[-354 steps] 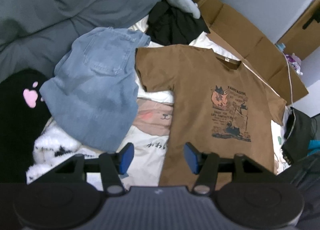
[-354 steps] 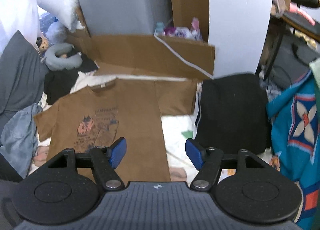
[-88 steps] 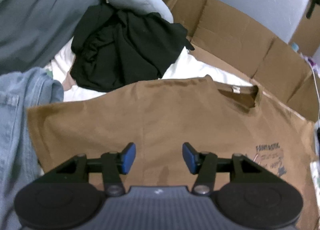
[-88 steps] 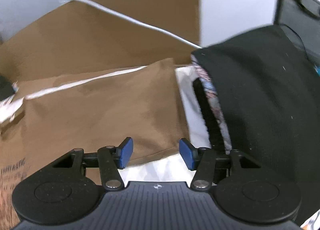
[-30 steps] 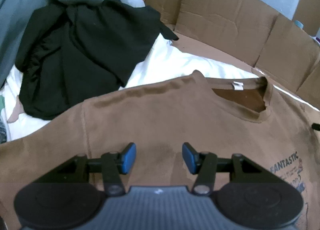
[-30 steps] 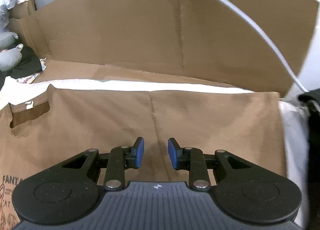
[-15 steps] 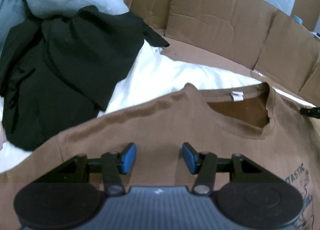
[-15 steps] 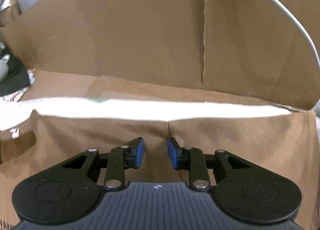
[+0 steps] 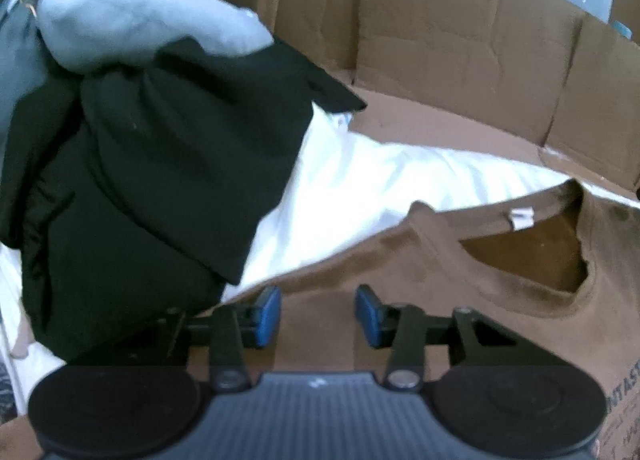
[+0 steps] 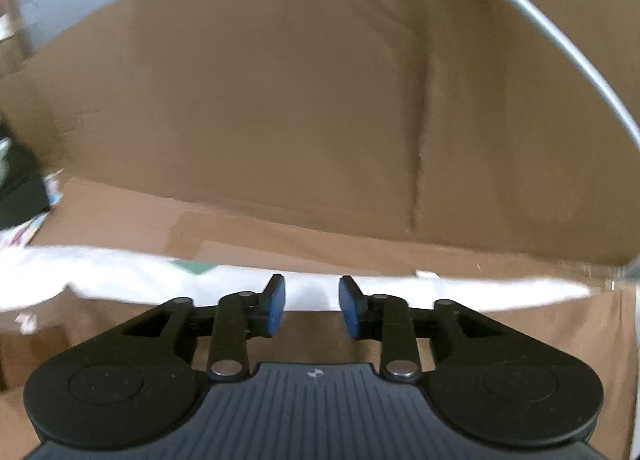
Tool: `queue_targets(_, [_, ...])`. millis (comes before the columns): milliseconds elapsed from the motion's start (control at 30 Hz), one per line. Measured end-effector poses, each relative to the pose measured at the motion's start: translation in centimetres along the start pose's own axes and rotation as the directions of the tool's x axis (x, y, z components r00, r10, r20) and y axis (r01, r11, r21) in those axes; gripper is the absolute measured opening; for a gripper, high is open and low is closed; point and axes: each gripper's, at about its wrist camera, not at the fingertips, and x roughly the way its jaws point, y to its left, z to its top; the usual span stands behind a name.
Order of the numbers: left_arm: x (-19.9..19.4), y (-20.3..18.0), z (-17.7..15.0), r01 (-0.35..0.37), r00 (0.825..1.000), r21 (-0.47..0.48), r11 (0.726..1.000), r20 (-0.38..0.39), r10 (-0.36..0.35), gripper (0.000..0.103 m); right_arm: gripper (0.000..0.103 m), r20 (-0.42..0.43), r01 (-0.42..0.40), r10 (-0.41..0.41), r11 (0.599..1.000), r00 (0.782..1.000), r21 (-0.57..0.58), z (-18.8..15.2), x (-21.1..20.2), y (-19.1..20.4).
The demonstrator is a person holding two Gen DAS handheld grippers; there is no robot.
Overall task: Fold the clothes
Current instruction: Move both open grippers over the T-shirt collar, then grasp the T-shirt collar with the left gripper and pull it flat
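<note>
A brown T-shirt point(image 9: 460, 292) lies flat on white bedding point(image 9: 360, 187), its collar and white neck tag toward the far right. In the left wrist view my left gripper point(image 9: 318, 316) hovers over the shirt's top shoulder edge, left of the collar; its blue-padded jaws are closing, and I see no cloth pinched between them. In the right wrist view my right gripper point(image 10: 311, 310) sits over the top edge of the same brown T-shirt point(image 10: 520, 324), its jaws opening with a gap and nothing pressed between the pads.
A heap of black clothing point(image 9: 140, 187) and a grey-blue pillow point(image 9: 132, 23) lie to the left of the shirt. Brown cardboard walls point(image 9: 460, 47) point(image 10: 300, 99) rise close behind the bed's far edge. A white cable point(image 10: 552, 31) runs over the cardboard at right.
Both grippers have slid toward the shirt's far edge. The left jaws have narrowed a little; the right jaws have widened. The shirt lies as before.
</note>
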Motion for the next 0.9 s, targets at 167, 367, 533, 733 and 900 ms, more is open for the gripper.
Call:
queue_targets(167, [-1.1,-1.6,-0.3,0.093,0.995,0.027,0.995,0.023,-0.094,0.046,0.048,-0.014,-0.147,0.146,0.987,0.989,-0.065,-1.0,-1.3,2.6])
queue_targets(367, [0.0,-3.9,0.1,0.135,0.990,0.090,0.987,0.021,-0.137,0.046,0.060,-0.063,-0.220,0.212,0.955,0.975,-0.197,-4.0,-0.7,7.4])
queue_targets(533, [1.6,-4.5,1.0,0.158,0.987,0.108,0.981,0.013,-0.161,0.036,0.039,-0.085,-0.235,0.222,0.949,0.971,-0.209,-3.9,1.0,9.9])
queue_targets(733, [3.4,-3.3,1.9,0.108,0.994,0.041,0.993,0.009,-0.108,0.029,0.031,-0.093,-0.239,0.228,0.960,0.969,-0.144,-2.7,2.6,10.8])
queue_targets(900, [3.5,-2.0,2.2,0.089,0.996,-0.009,0.996,0.014,-0.089,0.008,0.030,-0.097,-0.267,0.260,0.961,0.961,-0.068,-1.3,3.4,10.0])
